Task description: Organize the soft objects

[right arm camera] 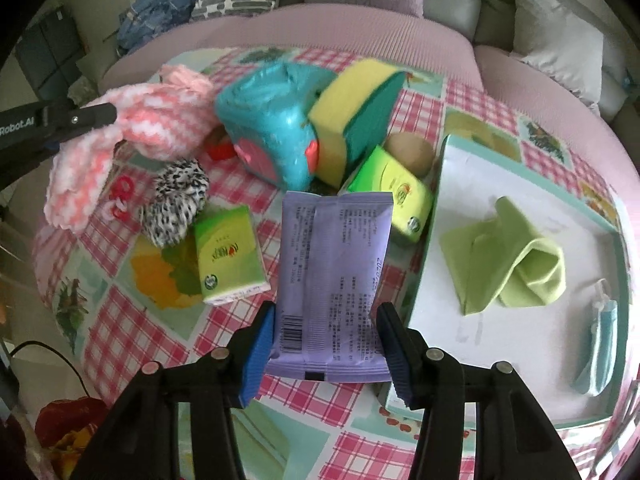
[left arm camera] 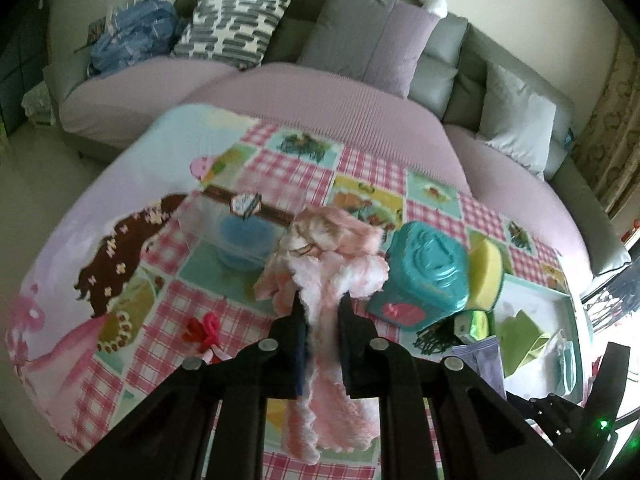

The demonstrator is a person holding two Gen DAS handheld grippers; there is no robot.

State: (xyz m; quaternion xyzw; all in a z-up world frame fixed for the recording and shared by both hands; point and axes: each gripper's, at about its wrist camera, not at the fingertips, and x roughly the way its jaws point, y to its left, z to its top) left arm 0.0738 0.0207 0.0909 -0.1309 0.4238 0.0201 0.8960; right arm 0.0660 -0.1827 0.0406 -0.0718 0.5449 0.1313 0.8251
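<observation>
My left gripper (left arm camera: 321, 298) is shut on a pink and white fluffy knit piece (left arm camera: 332, 240), which hangs between its fingers above the patchwork cloth. The right wrist view shows the same knit piece (right arm camera: 160, 116) at the left, with the left gripper's fingers (right arm camera: 96, 114) clamped on it. My right gripper (right arm camera: 327, 312) is shut on the lower end of a purple packet (right arm camera: 332, 256), its blue pads (right arm camera: 256, 356) pressing on both edges. The packet is lifted a little off the cloth, beside the white tray (right arm camera: 500, 340).
The tray holds a green cloth (right arm camera: 508, 264) and a blue mask (right arm camera: 596, 352). On the cloth lie two green tissue packs (right arm camera: 228, 256), a teal box (right arm camera: 268, 124), a yellow-green sponge (right arm camera: 356, 108), a speckled scrunchie (right arm camera: 176, 204) and red hair ties (right arm camera: 118, 196). A sofa with cushions (left arm camera: 236, 24) stands behind.
</observation>
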